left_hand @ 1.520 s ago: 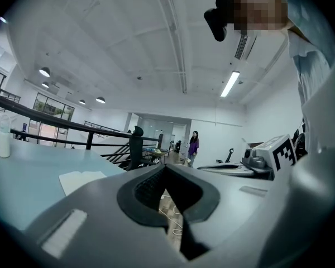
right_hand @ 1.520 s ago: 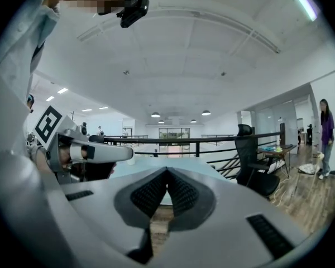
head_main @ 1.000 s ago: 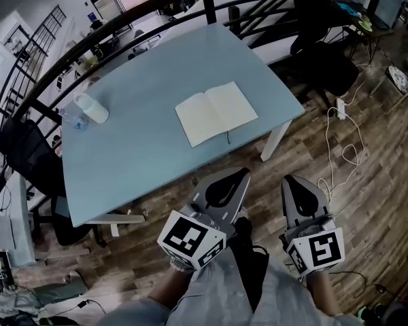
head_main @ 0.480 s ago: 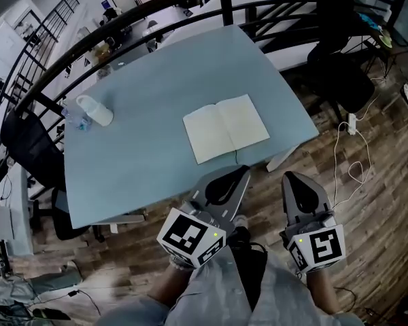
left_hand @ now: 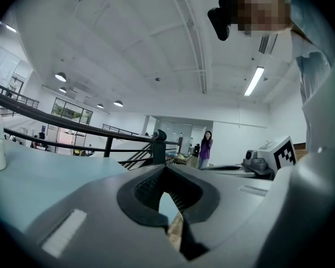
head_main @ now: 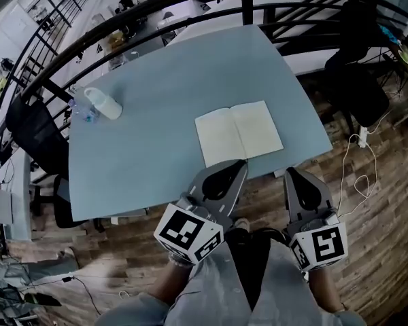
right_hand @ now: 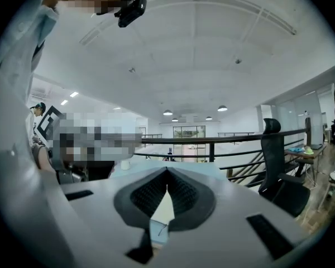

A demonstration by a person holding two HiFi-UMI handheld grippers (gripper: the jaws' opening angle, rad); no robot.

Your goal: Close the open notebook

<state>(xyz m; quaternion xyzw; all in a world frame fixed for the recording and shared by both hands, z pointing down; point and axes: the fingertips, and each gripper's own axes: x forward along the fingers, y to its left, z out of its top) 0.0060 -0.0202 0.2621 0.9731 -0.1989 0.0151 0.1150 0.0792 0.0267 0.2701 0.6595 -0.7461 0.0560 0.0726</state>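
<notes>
Closer now, the open notebook (head_main: 239, 132) sits mid-frame; left tongs (head_main: 236, 165) and right tongs (head_main: 294, 174) hang below, clenched empty, not reaching yet.

No words or numbers can be read. The open cream paper notebook (head_main: 239, 132) has blank pages (the white plastic cubes (head_main: 188, 233) below it carry only black squares).
</notes>
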